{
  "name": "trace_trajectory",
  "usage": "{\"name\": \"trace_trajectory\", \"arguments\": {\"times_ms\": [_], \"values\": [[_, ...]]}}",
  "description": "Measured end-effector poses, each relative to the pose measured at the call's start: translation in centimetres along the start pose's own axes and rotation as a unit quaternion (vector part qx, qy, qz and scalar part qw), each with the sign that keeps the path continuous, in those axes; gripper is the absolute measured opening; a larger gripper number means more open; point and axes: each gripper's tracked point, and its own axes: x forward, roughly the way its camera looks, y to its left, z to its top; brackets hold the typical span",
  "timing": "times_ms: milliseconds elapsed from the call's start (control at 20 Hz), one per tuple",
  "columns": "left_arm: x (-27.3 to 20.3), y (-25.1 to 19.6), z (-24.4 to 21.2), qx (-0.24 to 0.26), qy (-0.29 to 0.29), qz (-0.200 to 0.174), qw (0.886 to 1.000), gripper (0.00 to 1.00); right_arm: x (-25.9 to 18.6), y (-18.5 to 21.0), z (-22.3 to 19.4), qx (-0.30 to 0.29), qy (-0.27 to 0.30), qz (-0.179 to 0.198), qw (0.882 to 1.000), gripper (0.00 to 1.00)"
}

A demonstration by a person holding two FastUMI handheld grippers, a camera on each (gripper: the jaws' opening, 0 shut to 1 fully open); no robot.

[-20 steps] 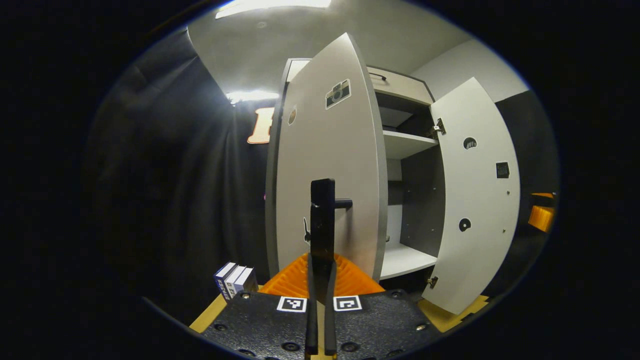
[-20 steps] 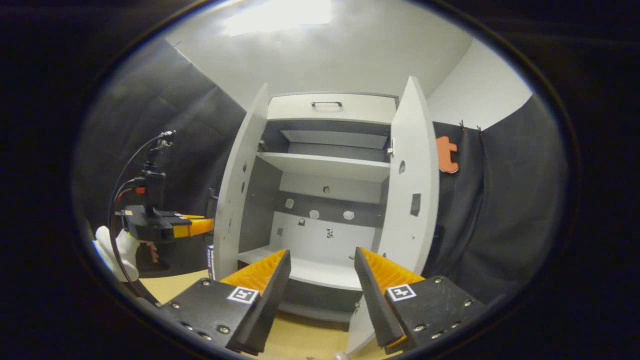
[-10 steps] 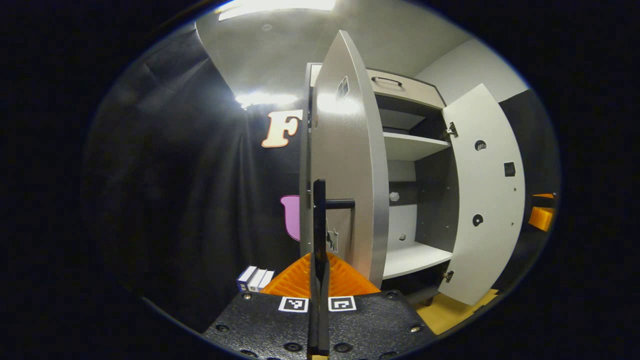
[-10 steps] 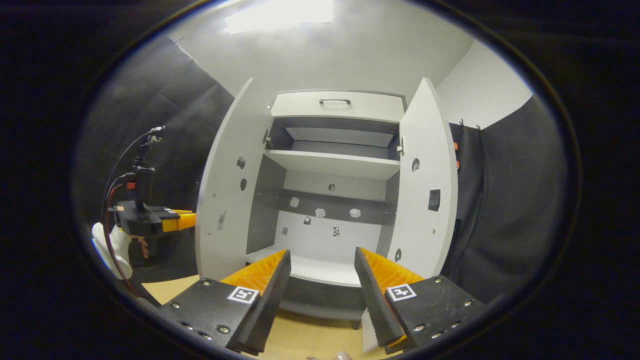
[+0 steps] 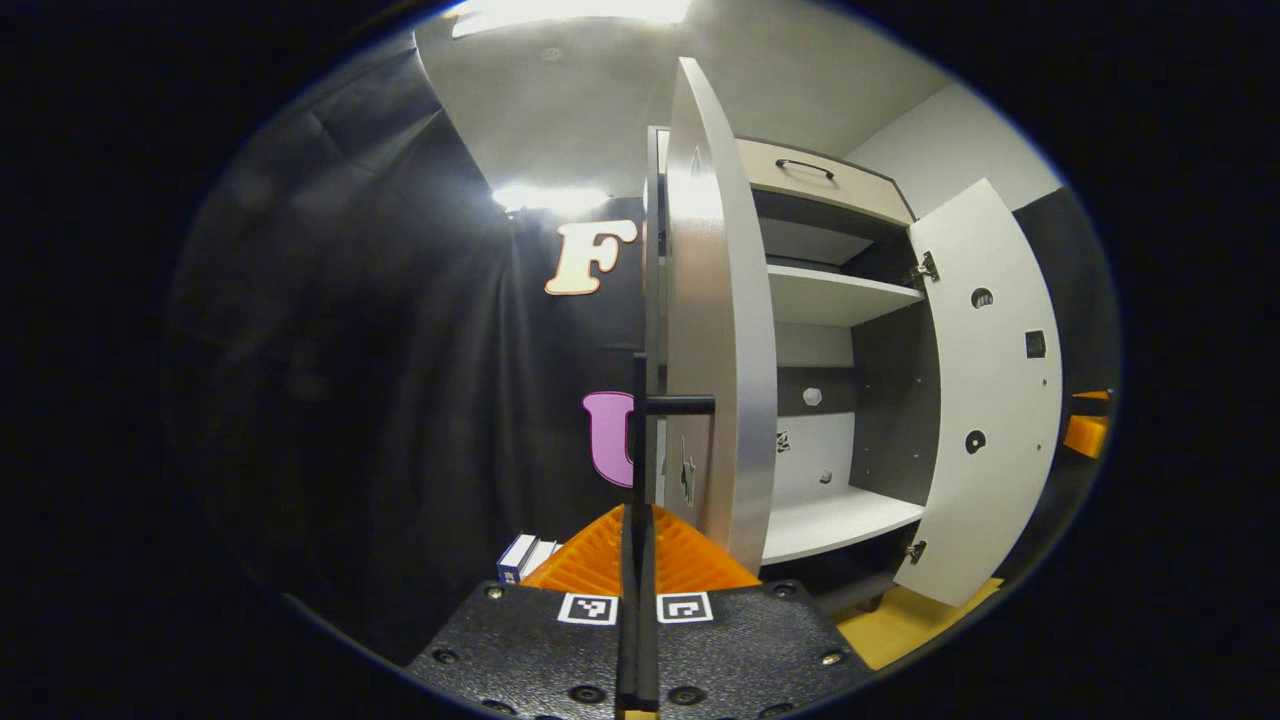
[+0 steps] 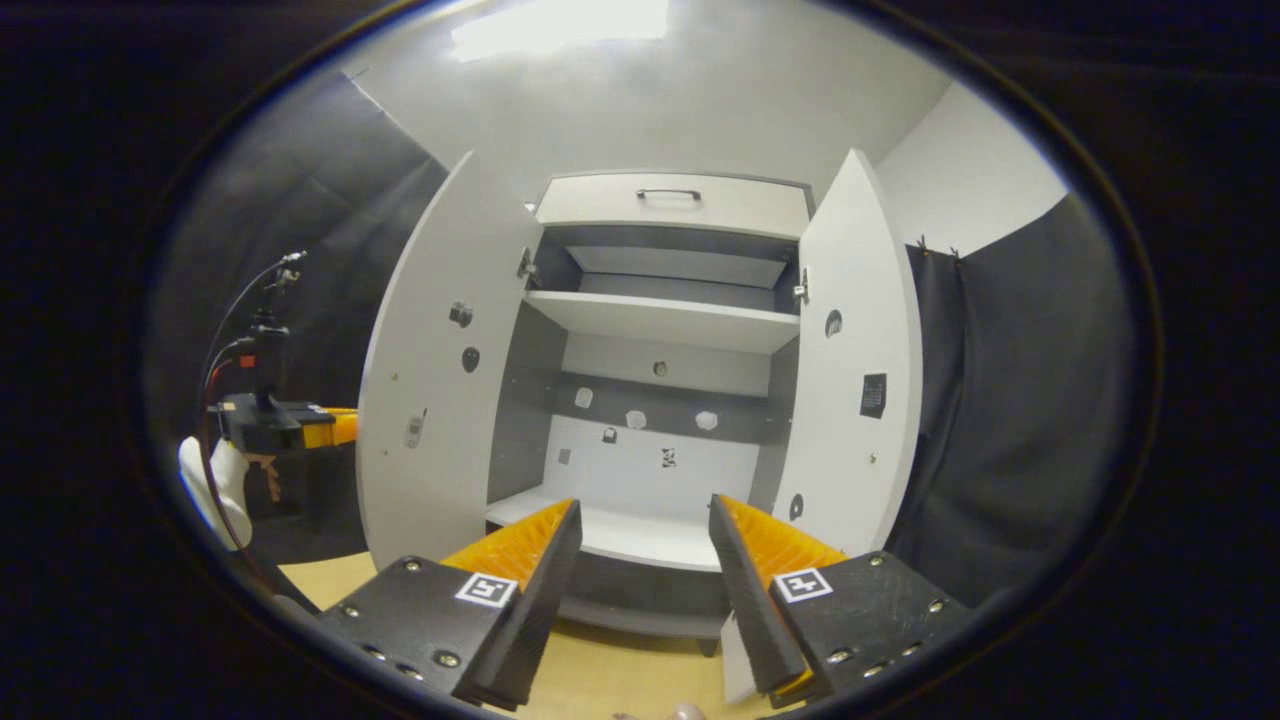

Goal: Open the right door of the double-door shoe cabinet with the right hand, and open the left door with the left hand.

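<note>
**Both cabinet doors swung wide, left claw on the handle**

The tall white double-door shoe cabinet (image 6: pixel 665 400) stands on the light wooden table (image 6: pixel 600 685) with its grey interior exposed. In the right gripper view, the white left door (image 6: pixel 435 390) and the white right door (image 6: pixel 860 370) both angle outward from the cabinet's front, either side of its white shelves (image 6: pixel 660 320). Above the shelves sits a white drawer with a dark handle (image 6: pixel 668 195).

In the left gripper view, the left claw (image 5: pixel 637 530) has its orange ribbed fingers pressed together on the slim black bar handle (image 5: pixel 640 430) of the left door (image 5: pixel 715 330), which is seen nearly edge-on. Small blue-and-white boxes (image 5: pixel 528 555) lie at the cabinet's left foot.

The right claw (image 6: pixel 645 545) hangs spread before the cabinet's lower shelf, holding nothing. To the cabinet's left, a white-gloved hand (image 6: pixel 215 485) carries the left claw's body.
</note>
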Motion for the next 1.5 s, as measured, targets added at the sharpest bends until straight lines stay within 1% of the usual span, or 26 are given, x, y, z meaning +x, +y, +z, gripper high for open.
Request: {"name": "trace_trajectory", "arguments": {"times_ms": [100,500,600,700,750,800,900,950,1000,1150,1300,1350,1400,1450,1500], "values": [[0.1,0.1,-0.1,-0.005,0.0,-0.002,1.0,0.0,0.0,-0.1,-0.1,-0.002,0.001,-0.003,1.0,0.78],[-0.3,0.2,-0.3,0.005,-0.001,-0.001,1.0,0.0,0.2,-0.4,-0.2,0.006,0.001,-0.01,1.0,0.78],[-0.8,0.2,-0.1,-0.003,-0.012,-0.003,1.0,0.02,0.3,-0.1,-0.3,0.009,0.003,-0.009,1.0,0.78],[-1.7,0.4,-0.5,-0.01,-0.012,-0.01,1.0,0.03,0.1,0.2,-0.5,0.012,0.007,-0.01,1.0,0.78],[-2.6,1.0,-0.5,-0.006,-0.016,-0.005,1.0,0.18,0.2,0.3,-0.6,0.014,0.01,-0.011,1.0,0.78],[-3.2,1.3,-0.3,-0.004,-0.023,-0.007,1.0,0.32,0.2,0.4,-0.6,0.015,0.011,-0.012,1.0,0.78],[-5.3,1.2,0.3,-0.013,-0.028,-0.022,0.999,0.7,0.2,0.6,-0.7,0.015,0.015,-0.013,1.0,0.78],[-6.3,1.0,0.5,-0.019,-0.026,-0.028,0.999,0.94,0.2,0.8,-0.8,0.015,0.017,-0.012,1.0,0.78],[-7.3,1.0,0.5,-0.017,-0.018,-0.033,0.999,0.98,0.3,1.0,-0.9,0.015,0.019,-0.01,1.0,0.78],[-10.1,0.8,2.0,0.019,-0.017,-0.026,0.999,0.95,0.6,1.6,-1.1,0.014,0.023,0.008,1.0,0.78],[-11.8,-2.7,4.2,0.058,-0.031,-0.037,0.997,0.96,1.0,1.8,-1.4,0.013,0.027,0.026,0.999,0.78],[-12.0,-4.6,4.7,0.068,-0.034,-0.05,0.996,0.92,1.1,1.8,-1.6,0.015,0.029,0.033,0.999,0.78],[-12.0,-6.5,5.0,0.073,-0.036,-0.063,0.995,0.95,1.2,1.8,-1.7,0.016,0.03,0.039,0.999,0.78],[-11.8,-8.5,5.2,0.069,-0.038,-0.079,0.994,0.96,1.3,1.7,-1.8,0.018,0.031,0.042,0.998,0.75],[-11.6,-10.8,5.4,0.055,-0.041,-0.101,0.993,0.96,1.3,1.7,-1.7,0.022,0.031,0.045,0.998,0.78]]}}
